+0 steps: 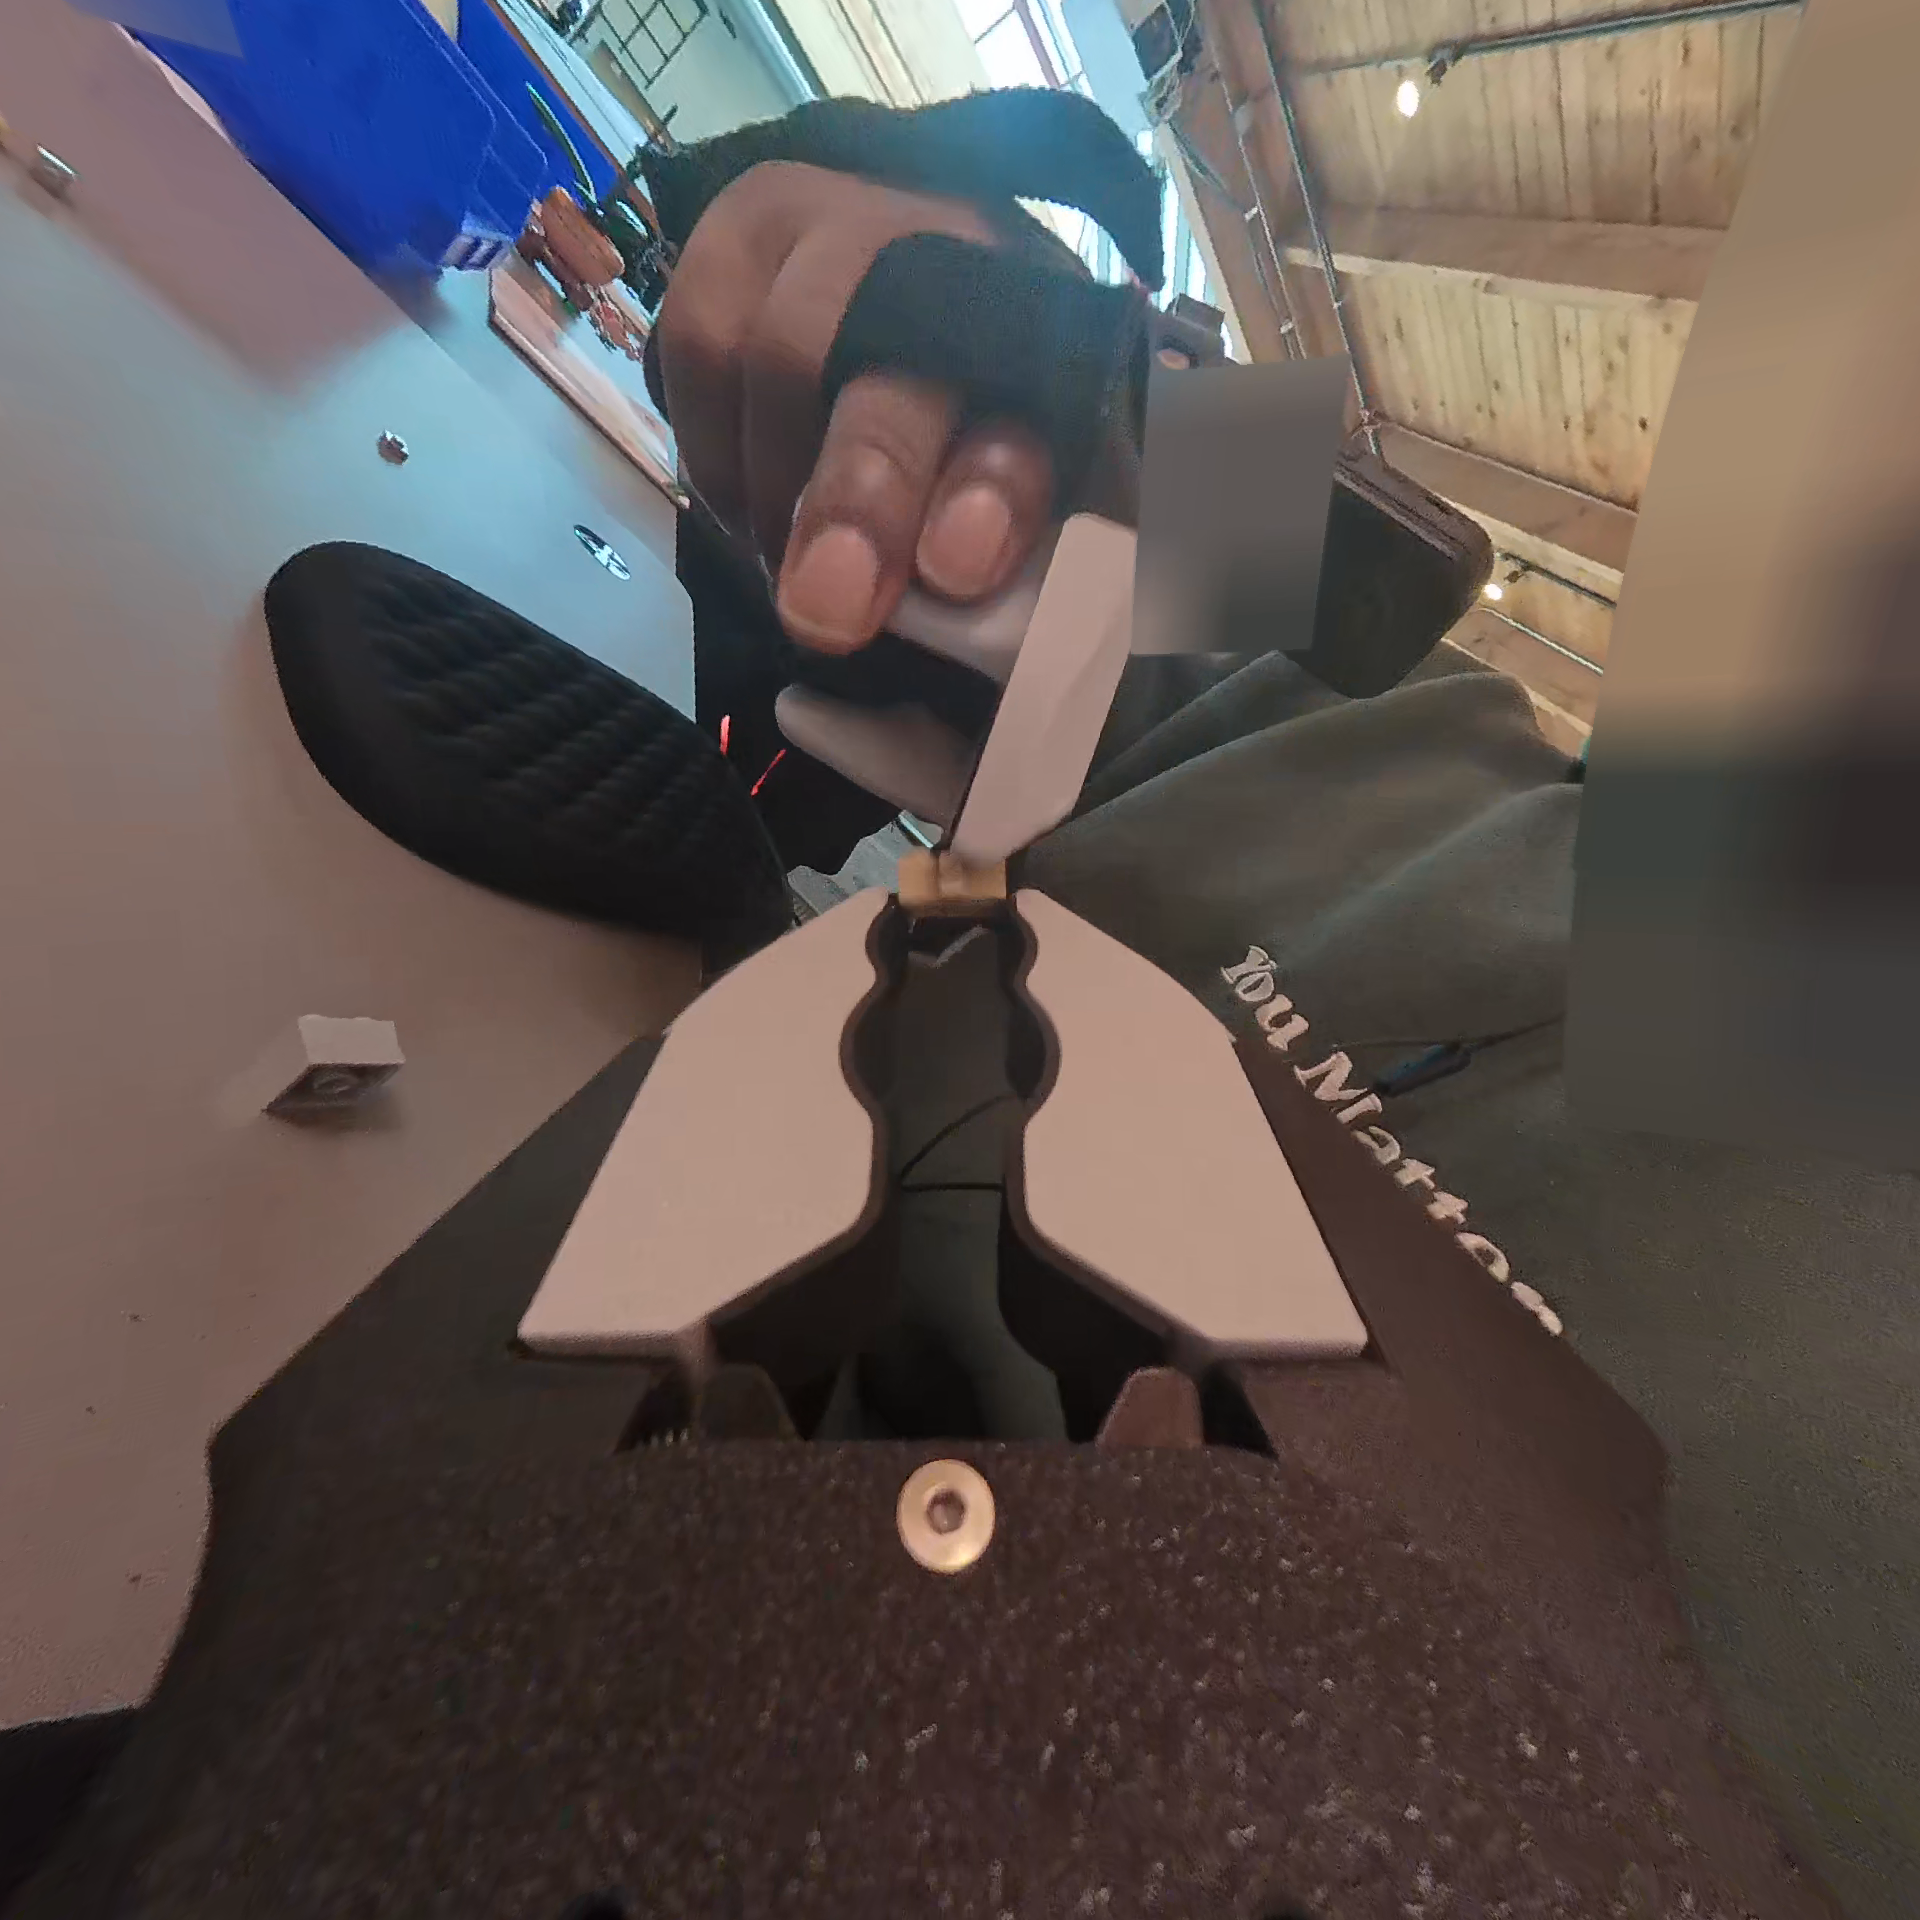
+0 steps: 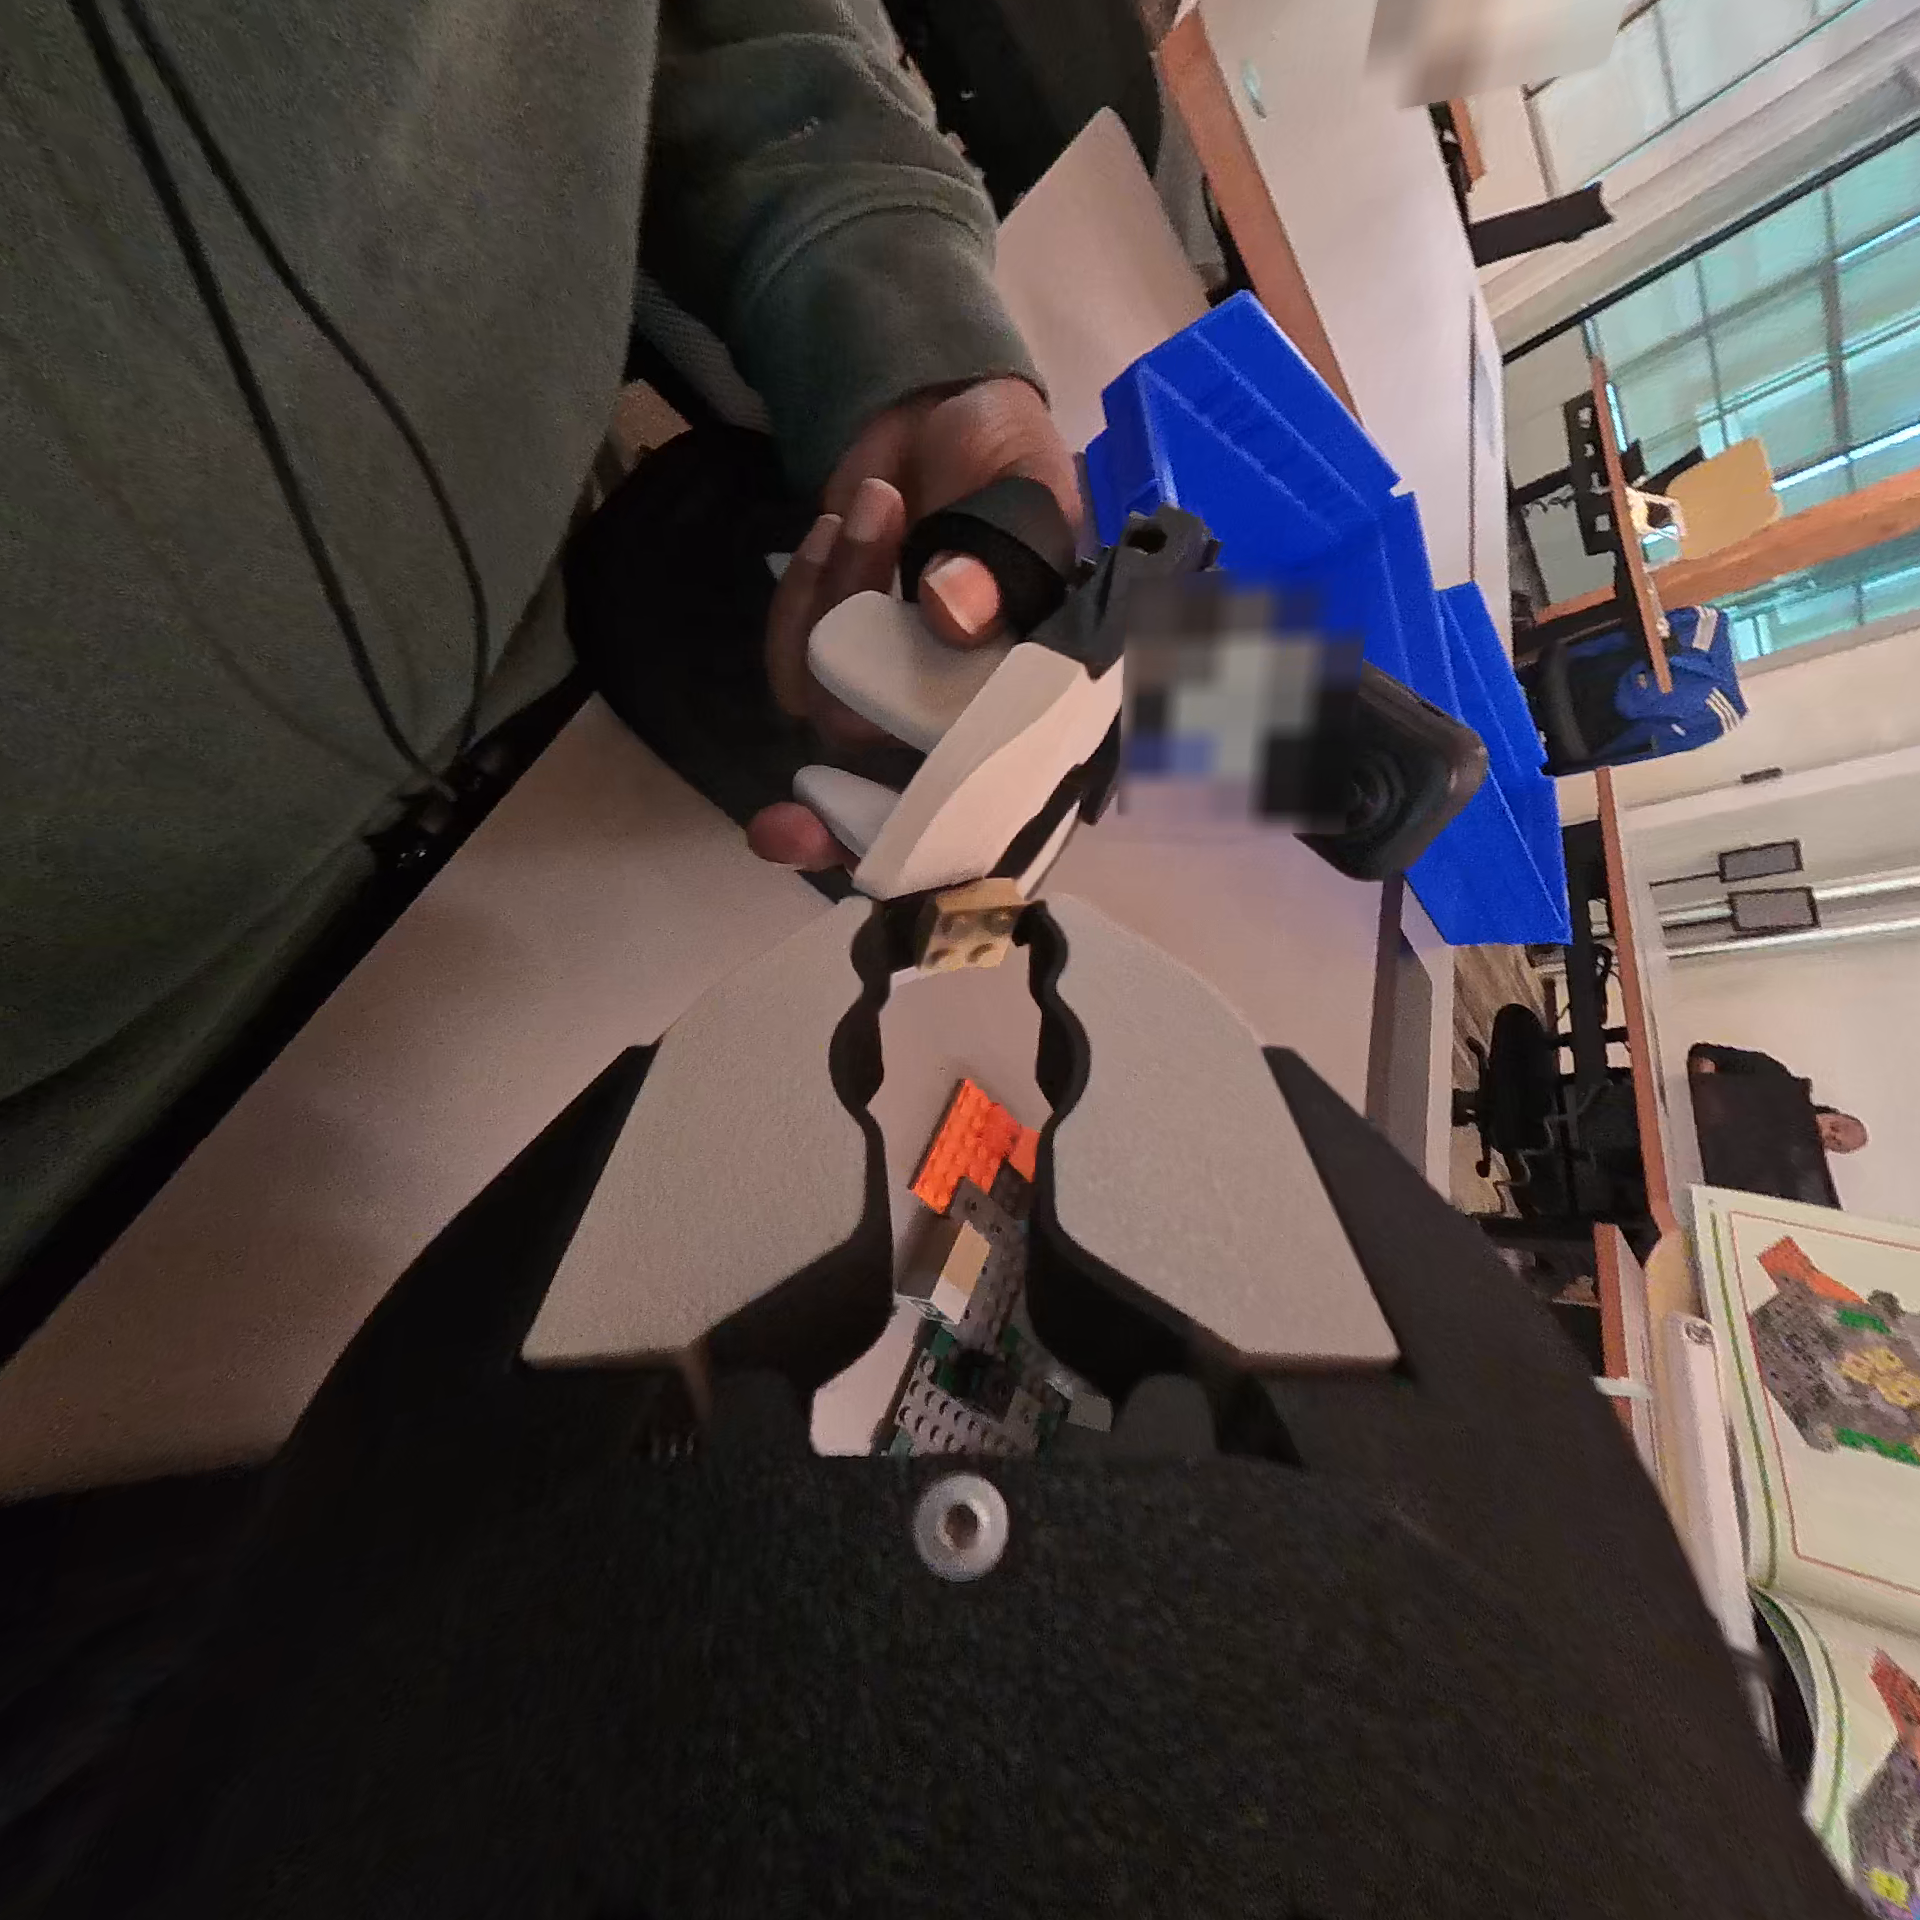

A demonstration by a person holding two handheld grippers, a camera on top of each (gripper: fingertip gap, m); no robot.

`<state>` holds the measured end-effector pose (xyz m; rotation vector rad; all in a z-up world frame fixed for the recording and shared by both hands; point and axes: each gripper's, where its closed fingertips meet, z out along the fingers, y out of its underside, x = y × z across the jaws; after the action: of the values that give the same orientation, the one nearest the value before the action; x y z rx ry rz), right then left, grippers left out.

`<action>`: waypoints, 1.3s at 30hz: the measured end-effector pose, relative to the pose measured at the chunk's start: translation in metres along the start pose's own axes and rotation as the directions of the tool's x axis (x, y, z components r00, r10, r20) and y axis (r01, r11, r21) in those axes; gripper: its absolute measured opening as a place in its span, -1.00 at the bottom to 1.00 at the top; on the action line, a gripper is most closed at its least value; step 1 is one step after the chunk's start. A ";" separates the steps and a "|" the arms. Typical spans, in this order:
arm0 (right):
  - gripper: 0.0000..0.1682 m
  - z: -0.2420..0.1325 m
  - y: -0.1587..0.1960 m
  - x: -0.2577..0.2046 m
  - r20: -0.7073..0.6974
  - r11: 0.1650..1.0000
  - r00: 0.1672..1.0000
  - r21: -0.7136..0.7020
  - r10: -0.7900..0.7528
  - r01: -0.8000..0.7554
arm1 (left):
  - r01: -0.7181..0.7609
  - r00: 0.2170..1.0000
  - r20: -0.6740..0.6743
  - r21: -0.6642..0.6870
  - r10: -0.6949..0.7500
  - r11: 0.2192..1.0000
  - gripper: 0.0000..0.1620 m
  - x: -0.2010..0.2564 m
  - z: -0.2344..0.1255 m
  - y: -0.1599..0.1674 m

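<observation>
We see both tongs, left tongs and right tongs, pinching one small tan studded plastic brick above the white counter. A partly built grey-and-orange brick model sits below.

L tongs & R tongs tip-to-tip, both pinched closed; hands gripping handles.

White lettering across the grey-green sweatshirt, three-stripe mark on a blue bag, no legible wording on the open picture booklet

Left tongs pinch a tan brick at their tips.
</observation>
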<state>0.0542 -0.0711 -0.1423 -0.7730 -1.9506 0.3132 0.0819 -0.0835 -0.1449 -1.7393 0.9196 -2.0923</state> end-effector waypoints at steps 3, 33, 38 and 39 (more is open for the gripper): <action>-0.80 0.000 -0.001 0.000 0.006 0.999 0.999 0.029 0.041 -0.041 | -0.014 1.000 -0.002 -0.007 0.014 1.000 -0.78 0.002 -0.001 -0.002; -0.76 0.007 0.013 -0.026 0.083 0.971 0.982 -0.151 -0.173 0.184 | -0.009 0.984 0.168 -0.295 0.061 0.956 -0.79 -0.022 0.001 0.025; -0.79 0.011 0.017 -0.036 0.164 0.967 0.972 -0.163 -0.168 0.194 | -0.036 0.972 0.204 -0.381 0.121 0.924 -0.79 -0.030 0.000 0.035; -0.80 0.011 0.017 -0.037 0.181 0.974 0.973 -0.151 -0.143 0.171 | -0.052 0.968 0.204 -0.408 0.147 0.911 -0.79 -0.030 0.000 0.037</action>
<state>0.0632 -0.0809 -0.1825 -0.7106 -2.2061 0.1249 0.0819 -0.0945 -0.1916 -2.0240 1.4062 -1.6711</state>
